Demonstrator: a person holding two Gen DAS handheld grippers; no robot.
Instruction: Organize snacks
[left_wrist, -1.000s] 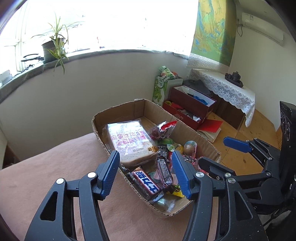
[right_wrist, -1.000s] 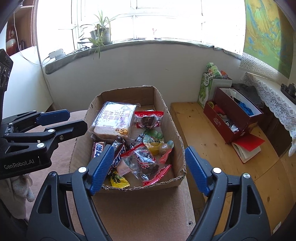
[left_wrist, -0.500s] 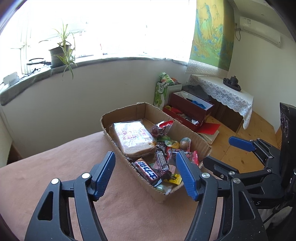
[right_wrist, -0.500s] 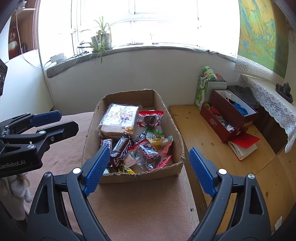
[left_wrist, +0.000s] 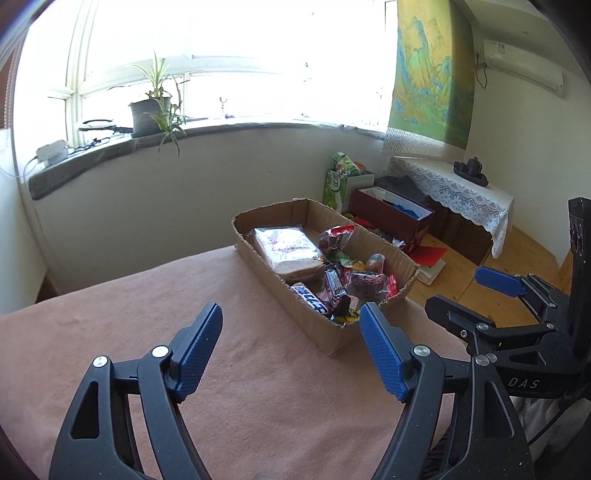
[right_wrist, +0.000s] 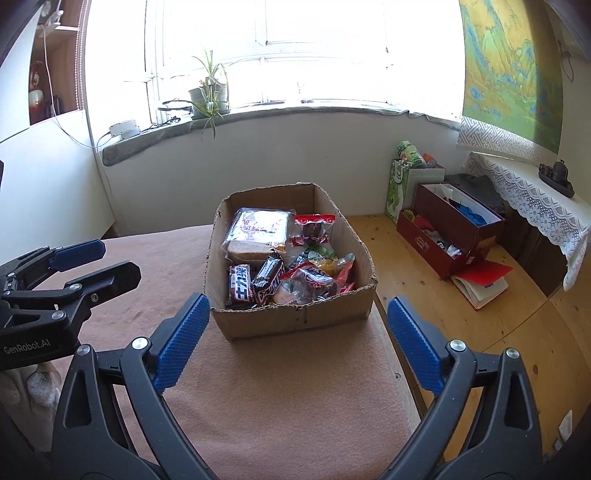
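Observation:
An open cardboard box (right_wrist: 295, 319) (left_wrist: 258, 254) stands on the pink-brown tablecloth (right_wrist: 280, 387) by the table's right edge. It holds a wrapped bread loaf (right_wrist: 258, 232) (left_wrist: 284, 245), dark chocolate bars (right_wrist: 240, 282) (left_wrist: 310, 297), a red-topped packet (right_wrist: 314, 229) and several smaller sweets. My left gripper (left_wrist: 291, 314) hangs over the cloth, short of the box's near corner. Its jaws are opening with nothing between them. My right gripper (right_wrist: 298, 301) faces the box's front wall, its jaws opening wide and empty. Each gripper shows in the other's view: the right gripper (left_wrist: 465, 291), the left gripper (right_wrist: 107, 260).
Right of the table lies a wooden floor (right_wrist: 406, 266) with dark red boxes (right_wrist: 454, 229), a green bag (right_wrist: 399, 184) and a red-covered book (right_wrist: 484, 280). A lace-covered table (right_wrist: 535, 206) stands at the far right. A potted plant (right_wrist: 210, 96) sits on the windowsill.
Both grippers have drawn back from the box, which now looks smaller and farther off. Both pairs of jaws have spread wider. The snacks in the box have not moved.

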